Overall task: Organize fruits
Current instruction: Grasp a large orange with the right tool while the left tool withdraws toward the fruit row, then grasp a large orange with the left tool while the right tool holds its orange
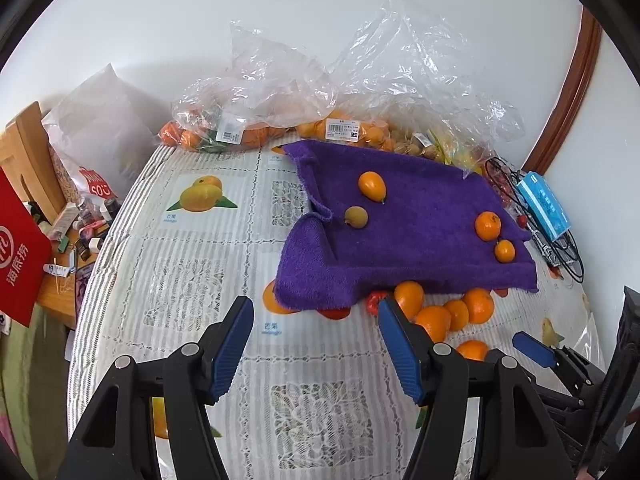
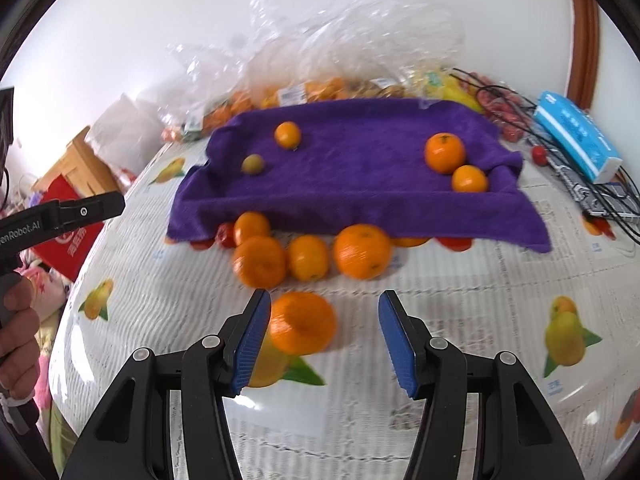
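A purple towel (image 1: 420,236) (image 2: 360,184) lies on the table with an oval orange fruit (image 1: 372,186), a small green-brown fruit (image 1: 356,217) (image 2: 252,164) and two oranges (image 1: 488,225) (image 2: 445,153) on it. Several loose oranges (image 2: 362,251) (image 1: 436,314) lie in front of the towel. One orange (image 2: 302,323) sits just ahead of my right gripper (image 2: 322,340), between its open fingers, nearer the left one. My left gripper (image 1: 316,348) is open and empty over the tablecloth, short of the towel. The right gripper's fingertip also shows in the left wrist view (image 1: 534,348).
Clear plastic bags of fruit (image 1: 248,120) (image 2: 320,72) lie at the table's far edge against the wall. A blue box (image 1: 544,206) (image 2: 576,136) and black cables (image 2: 600,196) sit at the right. A red bag (image 1: 20,248) and clutter are off the table's left edge.
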Demonstrator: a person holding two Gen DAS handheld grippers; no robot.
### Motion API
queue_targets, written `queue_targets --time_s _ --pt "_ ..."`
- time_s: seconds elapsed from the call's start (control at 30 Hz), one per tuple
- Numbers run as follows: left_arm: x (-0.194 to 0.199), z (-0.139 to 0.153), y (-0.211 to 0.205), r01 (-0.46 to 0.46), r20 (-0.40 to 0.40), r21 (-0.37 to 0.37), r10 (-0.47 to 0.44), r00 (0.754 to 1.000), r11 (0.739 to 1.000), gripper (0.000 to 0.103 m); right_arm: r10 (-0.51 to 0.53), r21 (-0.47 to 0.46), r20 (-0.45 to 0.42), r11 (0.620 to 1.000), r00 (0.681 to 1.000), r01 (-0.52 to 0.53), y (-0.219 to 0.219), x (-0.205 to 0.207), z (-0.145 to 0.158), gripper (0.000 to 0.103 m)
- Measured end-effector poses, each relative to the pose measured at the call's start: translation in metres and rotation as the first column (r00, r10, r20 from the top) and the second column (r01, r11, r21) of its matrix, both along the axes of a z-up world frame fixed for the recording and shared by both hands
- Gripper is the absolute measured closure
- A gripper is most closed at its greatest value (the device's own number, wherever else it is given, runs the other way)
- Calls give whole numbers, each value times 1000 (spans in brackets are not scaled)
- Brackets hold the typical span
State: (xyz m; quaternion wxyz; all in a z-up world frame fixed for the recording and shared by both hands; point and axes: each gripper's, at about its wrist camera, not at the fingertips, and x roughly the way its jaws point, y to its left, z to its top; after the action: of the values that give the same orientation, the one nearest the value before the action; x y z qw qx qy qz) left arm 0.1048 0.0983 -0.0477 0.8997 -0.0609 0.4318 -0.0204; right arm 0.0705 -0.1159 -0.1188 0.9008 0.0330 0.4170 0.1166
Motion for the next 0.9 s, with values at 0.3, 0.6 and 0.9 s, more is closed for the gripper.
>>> queue_targets --time_s 0.3,0.6,0.9 --pt "-3 -6 27 -50 -15 -21 50 999 999 41 20 -45 -49 999 999 -22 22 8 -23 47" --pt "0 -17 16 -24 -32 -21 24 999 999 41 24 -52 -48 998 999 -27 21 9 -34 59" --pt "13 -27 -23 65 -53 -29 -67 996 997 41 -26 -56 9 998 1000 27 -11 -4 -16 60"
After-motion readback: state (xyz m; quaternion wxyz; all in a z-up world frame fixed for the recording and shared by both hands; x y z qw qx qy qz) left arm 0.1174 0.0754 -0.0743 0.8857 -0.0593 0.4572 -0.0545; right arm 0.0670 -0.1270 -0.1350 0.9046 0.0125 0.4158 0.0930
